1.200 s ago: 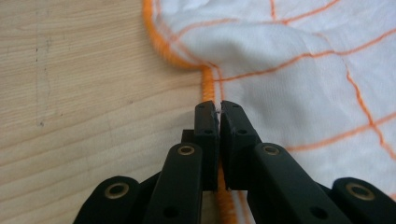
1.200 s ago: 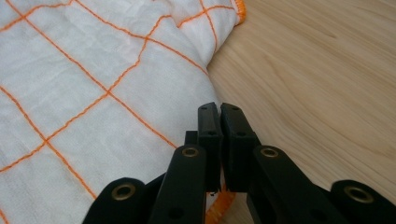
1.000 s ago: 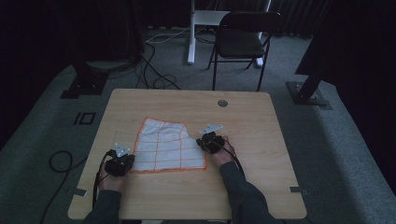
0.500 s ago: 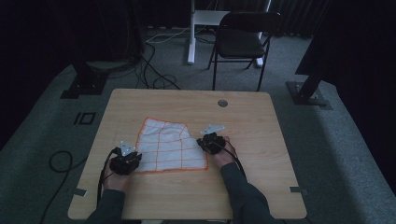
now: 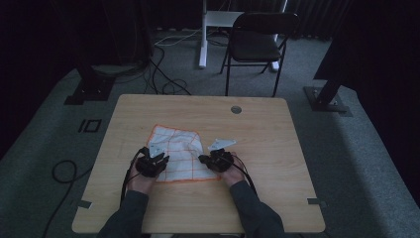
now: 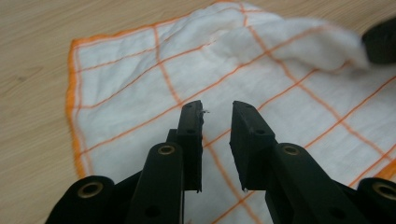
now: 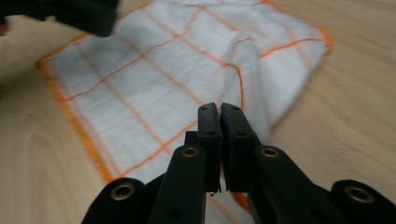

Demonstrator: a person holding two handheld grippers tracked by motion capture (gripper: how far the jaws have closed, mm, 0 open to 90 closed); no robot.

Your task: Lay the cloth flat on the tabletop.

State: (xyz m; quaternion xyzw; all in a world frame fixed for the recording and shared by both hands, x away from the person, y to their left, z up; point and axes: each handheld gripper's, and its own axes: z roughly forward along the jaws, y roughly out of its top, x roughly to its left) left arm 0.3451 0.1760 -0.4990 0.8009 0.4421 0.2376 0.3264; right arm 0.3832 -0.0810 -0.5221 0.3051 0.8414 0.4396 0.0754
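Cloth (image 5: 178,154), 1, white with orange grid, lies rumpled near the table's (image 5: 267,198) front edge between 2 grippers. Left gripper (image 6: 216,112): jaws have just been opening, parted above the fabric, nothing between. Right gripper (image 7: 220,111): clenched; its view shows a raised fold just ahead, grasp unclear. 1 chair (image 5: 257,44) stands beyond.

High view: fixed above the near side, facing forward and down over the light wooden table (image 5: 257,148), distant. Left and right gripper views: close, low, each looking along its own black jaws. All three share the white orange-checked cloth (image 5: 176,153) (image 6: 140,88) (image 7: 154,70).
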